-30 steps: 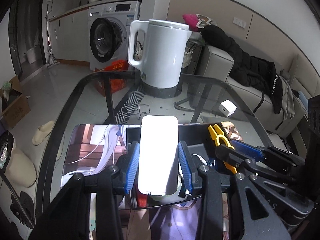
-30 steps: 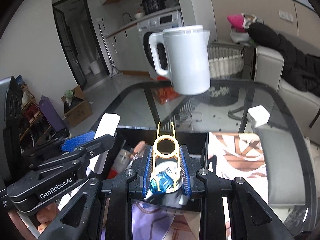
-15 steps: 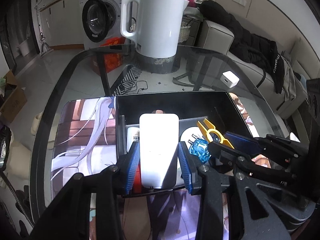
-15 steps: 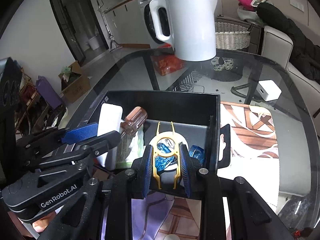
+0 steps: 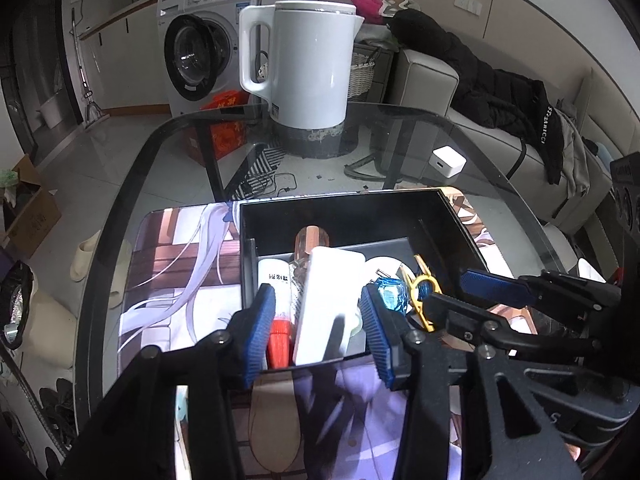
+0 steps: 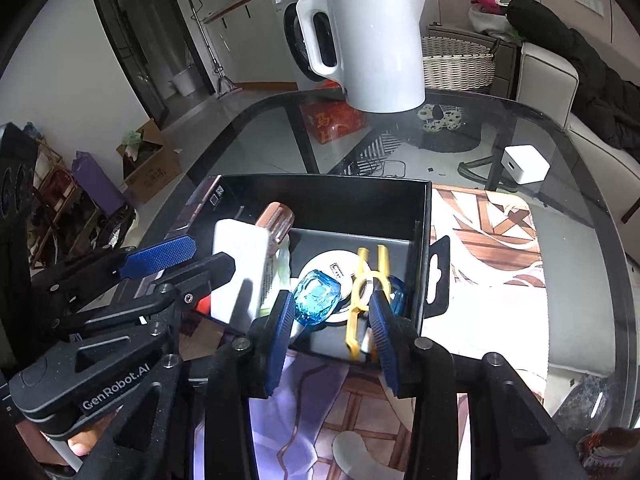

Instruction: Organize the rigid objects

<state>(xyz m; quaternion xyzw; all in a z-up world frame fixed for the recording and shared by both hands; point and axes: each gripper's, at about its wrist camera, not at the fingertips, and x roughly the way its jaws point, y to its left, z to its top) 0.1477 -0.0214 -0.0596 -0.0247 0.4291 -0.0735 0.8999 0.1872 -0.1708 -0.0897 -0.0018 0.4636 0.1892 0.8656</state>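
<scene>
A black open box [image 5: 344,208] [image 6: 320,188] stands on a printed mat. My left gripper [image 5: 318,328] hovers over its near edge, jaws opening. A white power bank [image 5: 328,304] [image 6: 240,264] leans inside the box between the pads, with a gap on its left side. My right gripper [image 6: 330,332] is over the box's right half, jaws opening too. A yellow clip [image 6: 366,300] [image 5: 420,292] lies in the box by the right pad, no longer pinched. A blue faceted piece [image 6: 316,298] rests beside it on a white disc [image 6: 332,260].
A brown-handled screwdriver [image 5: 310,240] and a white tube with a red cap [image 5: 278,320] also lie in the box. A white kettle [image 5: 304,68] stands at the back of the glass table [image 5: 160,152]. A white charger cube [image 5: 448,162] sits at the right.
Both grippers came down over the box and their jaws widened. The power bank and the yellow clip, gripped before, now rest inside the box.
</scene>
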